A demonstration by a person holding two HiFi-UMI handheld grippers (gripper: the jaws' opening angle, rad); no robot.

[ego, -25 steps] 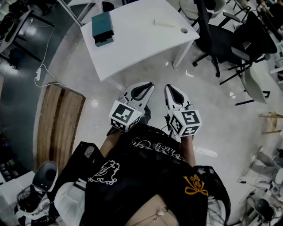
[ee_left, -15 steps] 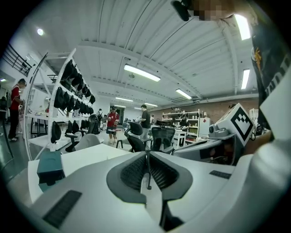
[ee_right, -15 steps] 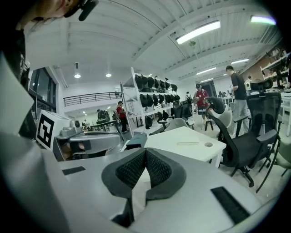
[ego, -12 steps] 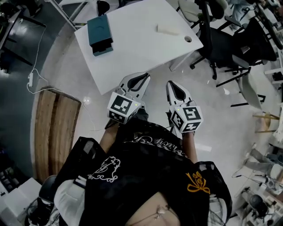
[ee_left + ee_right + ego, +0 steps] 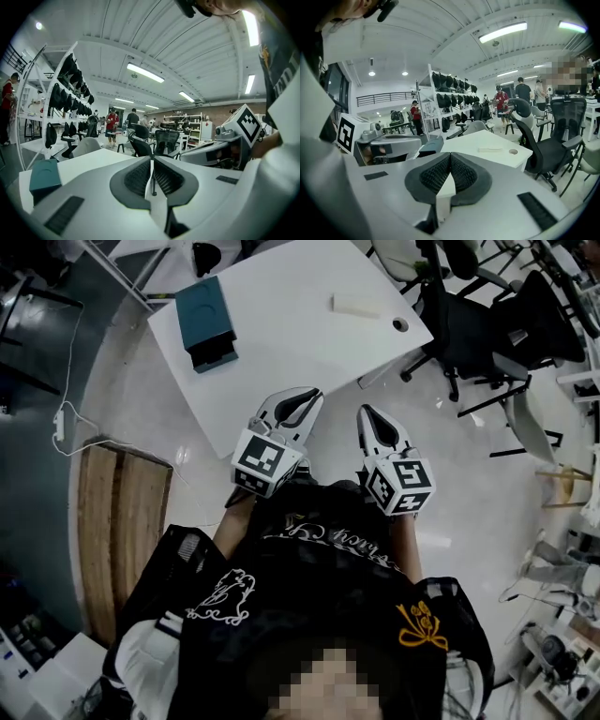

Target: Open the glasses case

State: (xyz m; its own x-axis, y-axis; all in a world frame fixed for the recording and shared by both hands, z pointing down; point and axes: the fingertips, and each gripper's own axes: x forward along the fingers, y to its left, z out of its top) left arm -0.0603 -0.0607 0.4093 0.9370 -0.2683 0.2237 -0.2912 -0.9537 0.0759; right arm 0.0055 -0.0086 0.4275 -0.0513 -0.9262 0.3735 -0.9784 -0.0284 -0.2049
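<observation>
The teal glasses case (image 5: pixel 206 310) lies shut near the far left corner of the white table (image 5: pixel 291 334). It shows at the lower left of the left gripper view (image 5: pixel 44 174) and small in the right gripper view (image 5: pixel 432 145). Both grippers hang side by side in front of the person, short of the table's near edge. My left gripper (image 5: pixel 312 395) points at that edge with its jaws shut and empty (image 5: pixel 152 161). My right gripper (image 5: pixel 365 412) is level with it, shut on nothing (image 5: pixel 450 157). Neither touches the case.
A flat white piece (image 5: pixel 356 306) and a cable hole (image 5: pixel 401 324) are at the table's right end. Black office chairs (image 5: pixel 469 324) stand to the right. A wooden board (image 5: pixel 117 521) and a cable (image 5: pixel 66 418) lie on the floor at left. Racks of black bags (image 5: pixel 70 93) stand behind.
Both grippers have moved forward together toward the table, and its near edge now lies just ahead of their tips. Both stay shut.
</observation>
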